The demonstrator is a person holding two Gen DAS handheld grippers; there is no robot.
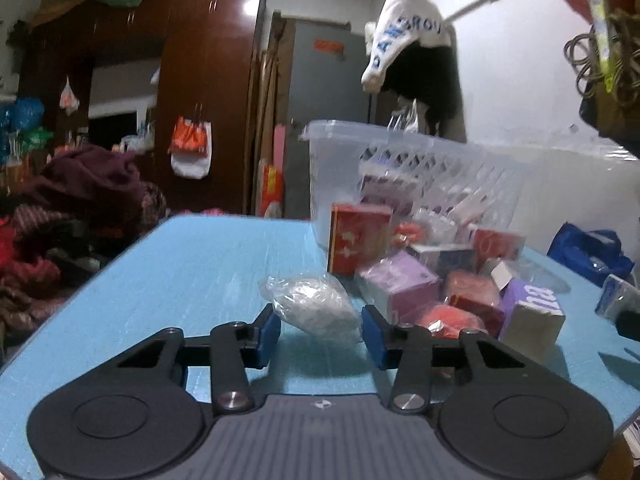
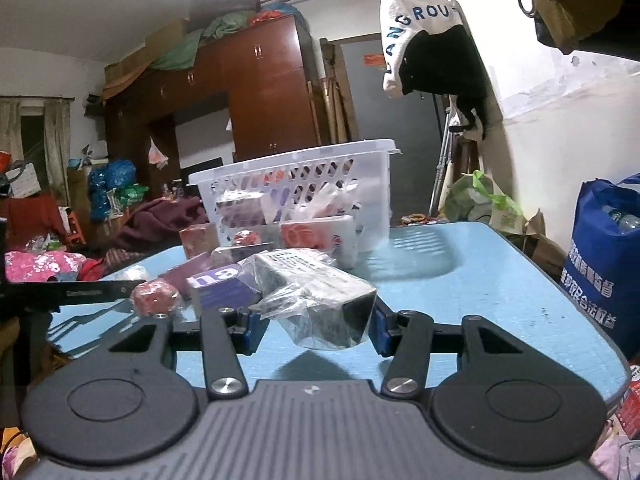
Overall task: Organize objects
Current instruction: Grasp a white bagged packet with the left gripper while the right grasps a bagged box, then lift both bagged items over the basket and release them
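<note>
A clear bag of white stuff [image 1: 316, 308] lies on the blue table [image 1: 180, 280]. My left gripper [image 1: 320, 334] is shut on it, one blue pad against each side. My right gripper [image 2: 316, 332] is shut on a dark box wrapped in clear plastic [image 2: 320, 300] and holds it just above the table, with its shadow underneath. Behind both stands a white plastic basket [image 2: 292, 156] that holds several packs. In front of the basket is a pile of small boxes: a red one [image 1: 358, 240], a purple one [image 1: 400, 284] and a purple and white one [image 2: 224, 286].
A blue shopping bag [image 2: 600, 272] stands off the table's right edge. Heaped clothes [image 1: 80, 208] lie past the left edge. A white cloth bag [image 1: 404, 28] hangs overhead near the basket. Bare table surface [image 2: 480, 280] shows to the right of the pile.
</note>
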